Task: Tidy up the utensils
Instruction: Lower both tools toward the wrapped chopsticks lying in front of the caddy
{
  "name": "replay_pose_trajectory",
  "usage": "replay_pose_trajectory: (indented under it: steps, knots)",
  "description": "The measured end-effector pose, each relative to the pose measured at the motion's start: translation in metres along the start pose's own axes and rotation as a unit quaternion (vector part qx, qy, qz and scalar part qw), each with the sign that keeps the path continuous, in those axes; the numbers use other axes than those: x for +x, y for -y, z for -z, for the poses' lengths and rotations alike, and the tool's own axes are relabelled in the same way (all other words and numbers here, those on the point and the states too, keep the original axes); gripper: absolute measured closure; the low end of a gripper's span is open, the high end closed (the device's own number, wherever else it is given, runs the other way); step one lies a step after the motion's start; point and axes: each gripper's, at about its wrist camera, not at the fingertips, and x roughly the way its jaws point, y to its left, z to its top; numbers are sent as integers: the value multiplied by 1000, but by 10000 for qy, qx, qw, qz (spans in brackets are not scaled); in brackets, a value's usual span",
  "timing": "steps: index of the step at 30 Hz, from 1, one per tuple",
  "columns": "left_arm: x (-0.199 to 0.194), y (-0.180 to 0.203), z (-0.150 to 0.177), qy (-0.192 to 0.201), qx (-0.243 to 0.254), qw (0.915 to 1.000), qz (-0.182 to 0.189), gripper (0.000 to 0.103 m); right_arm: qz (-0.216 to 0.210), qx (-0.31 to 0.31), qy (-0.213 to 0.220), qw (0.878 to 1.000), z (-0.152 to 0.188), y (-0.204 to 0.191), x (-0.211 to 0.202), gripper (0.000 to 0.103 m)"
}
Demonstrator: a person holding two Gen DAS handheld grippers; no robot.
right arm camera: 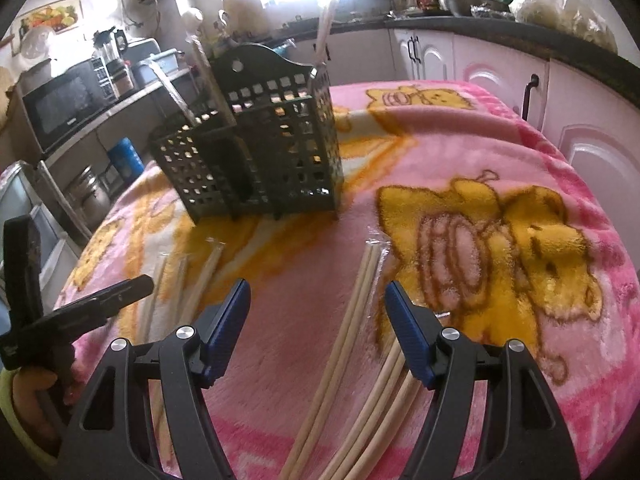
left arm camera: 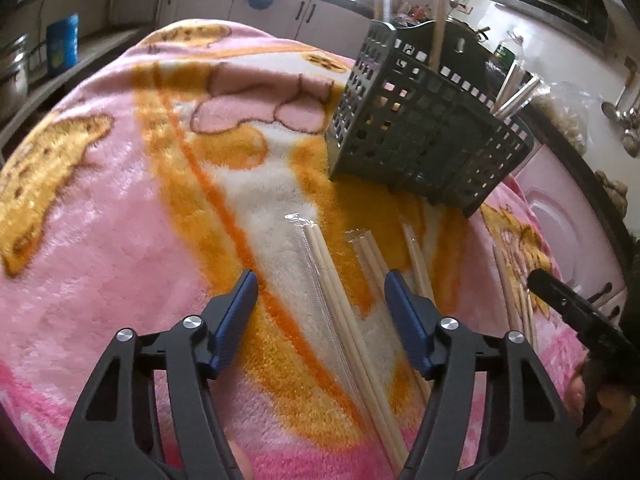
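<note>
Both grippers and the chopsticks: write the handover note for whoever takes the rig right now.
Left gripper: open, low over one wrapped chopstick pair on the pink blanket; nothing gripped.
Right gripper: open over another wrapped pair; nothing gripped.
Dark utensil holder stands further back on the blanket with some chopsticks already upright inside.
Left to do: several pairs on the blanket, including those beside the left gripper's pair, still need lifting into the holder.

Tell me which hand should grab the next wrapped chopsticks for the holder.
Left, probably. Its tongs stand open astride a wrapped chopstick pair, pads not touching. The right tongs sit just left of their chopsticks.
</note>
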Motion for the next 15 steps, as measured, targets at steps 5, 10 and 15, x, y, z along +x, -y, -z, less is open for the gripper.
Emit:
replay_pose_trajectory:
  steps: [5, 10, 15]
  knots:
    - [3, -5, -3, -38, -155, 9999, 20, 59, 91, -7, -247, 9997, -9, 5, 19, 36]
    - [7, -10, -7, -65, -229, 9997, 34, 68, 159, 7, -587, 9982, -17, 9, 40, 36]
    - [9, -19, -10, -114, -360, 9992, 94, 77, 179, 143, -932, 9954, -22, 10, 59, 39]
